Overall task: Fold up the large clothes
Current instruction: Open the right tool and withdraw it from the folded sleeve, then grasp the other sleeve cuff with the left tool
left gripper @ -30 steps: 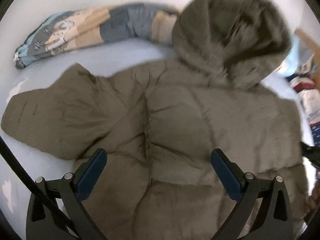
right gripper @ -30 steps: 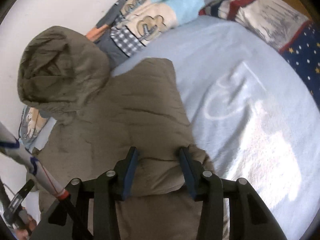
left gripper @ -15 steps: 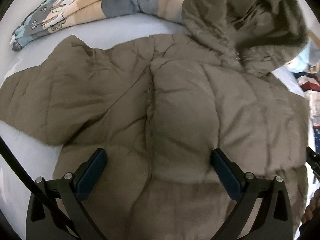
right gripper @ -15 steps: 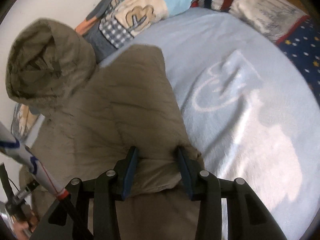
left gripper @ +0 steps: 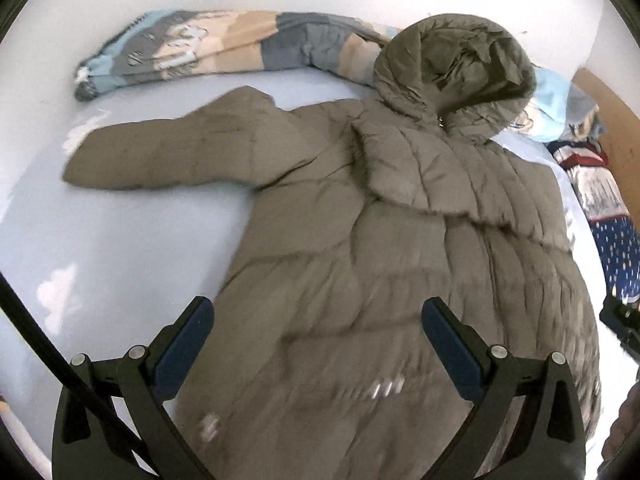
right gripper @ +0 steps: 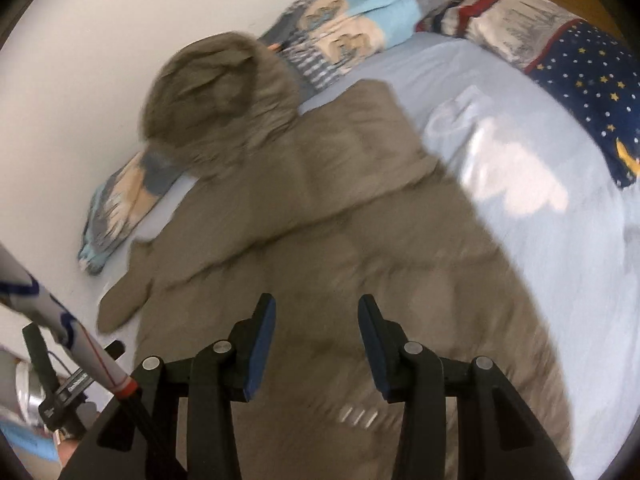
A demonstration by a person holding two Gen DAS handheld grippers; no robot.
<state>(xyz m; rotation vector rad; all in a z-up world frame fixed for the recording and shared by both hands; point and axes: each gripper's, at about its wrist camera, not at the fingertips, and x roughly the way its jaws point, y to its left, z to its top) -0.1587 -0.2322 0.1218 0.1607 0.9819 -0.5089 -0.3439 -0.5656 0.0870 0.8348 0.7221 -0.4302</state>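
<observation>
In the left wrist view, a grey-brown puffer coat is seen spread on a pale blue bed, its hood at 12 o'clock against the white wall and one sleeve stretched out toward 10 o'clock. The other sleeve appears already folded across the chest. The left gripper is held above the lower body of the coat, jaws wide and nothing gripped. A striped blanket roll lies along the wall at 11 o'clock, touched by the hood; a fold carried that way could be snagged on it.

In the right wrist view, the right gripper is shown over the coat's hem region with its jaws at a middling width and opening; no fabric is seen pressed between them. The picture is blurred, so contact with the coat cannot be judged. The padding is thick and springy, so the folded sleeve could be expected to creep back open. A shallow pinch on slippery shell fabric could be lost mid-fold. A starry quilt at 2 o'clock lies well apart.
</observation>
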